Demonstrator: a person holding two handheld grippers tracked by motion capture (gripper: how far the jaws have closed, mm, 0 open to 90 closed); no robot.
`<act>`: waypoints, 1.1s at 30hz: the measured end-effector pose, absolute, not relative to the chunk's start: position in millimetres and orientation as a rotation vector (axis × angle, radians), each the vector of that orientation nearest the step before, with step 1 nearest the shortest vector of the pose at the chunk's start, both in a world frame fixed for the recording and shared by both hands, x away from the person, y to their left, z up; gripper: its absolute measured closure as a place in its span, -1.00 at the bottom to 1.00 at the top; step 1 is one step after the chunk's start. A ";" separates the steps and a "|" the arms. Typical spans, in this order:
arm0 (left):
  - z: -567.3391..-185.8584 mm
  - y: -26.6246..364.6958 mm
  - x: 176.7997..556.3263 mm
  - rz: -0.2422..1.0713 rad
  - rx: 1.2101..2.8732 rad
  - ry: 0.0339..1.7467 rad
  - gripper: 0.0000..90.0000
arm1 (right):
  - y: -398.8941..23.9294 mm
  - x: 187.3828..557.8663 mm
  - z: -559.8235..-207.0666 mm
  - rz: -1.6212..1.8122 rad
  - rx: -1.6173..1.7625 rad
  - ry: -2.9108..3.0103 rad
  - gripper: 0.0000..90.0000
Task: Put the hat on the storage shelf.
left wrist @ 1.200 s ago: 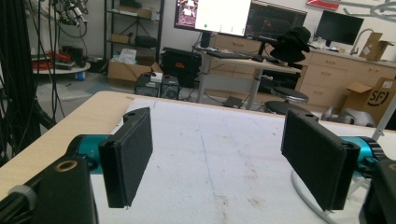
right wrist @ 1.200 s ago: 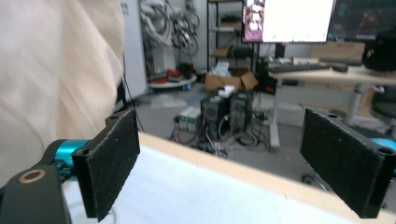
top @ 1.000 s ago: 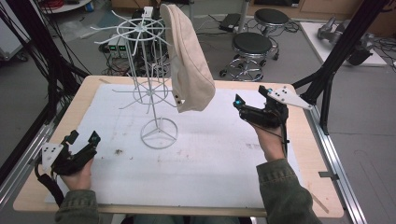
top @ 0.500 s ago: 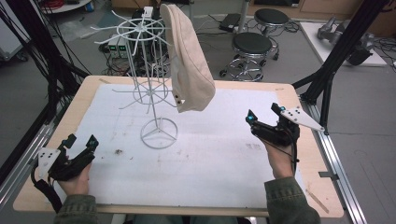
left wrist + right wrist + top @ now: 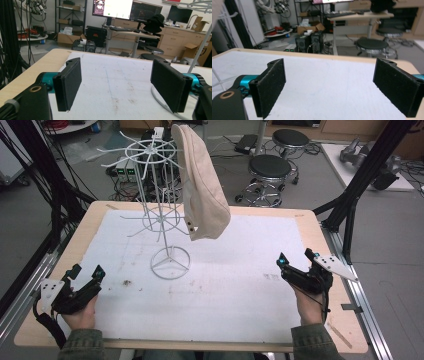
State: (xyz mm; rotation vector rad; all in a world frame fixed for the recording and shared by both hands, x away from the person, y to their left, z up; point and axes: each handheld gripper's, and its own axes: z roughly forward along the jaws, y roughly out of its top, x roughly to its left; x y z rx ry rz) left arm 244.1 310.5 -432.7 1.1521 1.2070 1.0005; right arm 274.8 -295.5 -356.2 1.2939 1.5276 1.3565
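A white wire rack stands on a round base on the white mat. A beige cloth cap hangs from the rack's top ring on its right side. My left gripper rests low near the table's front left corner, open, with nothing between its jaws. Over at the right edge of the mat sits my right gripper, open and empty too. Both grippers are well apart from the rack and the cap. The rack's base ring shows beside the left gripper's right jaw.
The wooden table ends in metal rails at both sides. Black frame posts rise at the back right and left. Two stools and cabling lie beyond the far edge. Bare mat stretches between the grippers.
Both hands have drawn back toward the front edge. The right gripper moved away from the cap, down and to the right; the left slid nearer the front left corner.
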 end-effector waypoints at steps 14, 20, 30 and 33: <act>-433.4 310.7 244.8 1.004 1.161 1.210 -0.44 | -307.3 259.7 -398.9 1.285 1.325 1.477 -0.77; -434.4 309.9 246.5 0.999 1.169 1.208 -0.44 | -309.1 257.9 -413.7 1.254 1.358 1.442 -0.77; -433.2 304.7 245.6 0.993 1.181 1.192 -0.44 | -310.4 257.0 -412.1 1.269 1.357 1.419 -0.77; -433.5 304.9 245.5 0.991 1.185 1.194 -0.44 | -309.3 256.3 -412.0 1.269 1.354 1.422 -0.77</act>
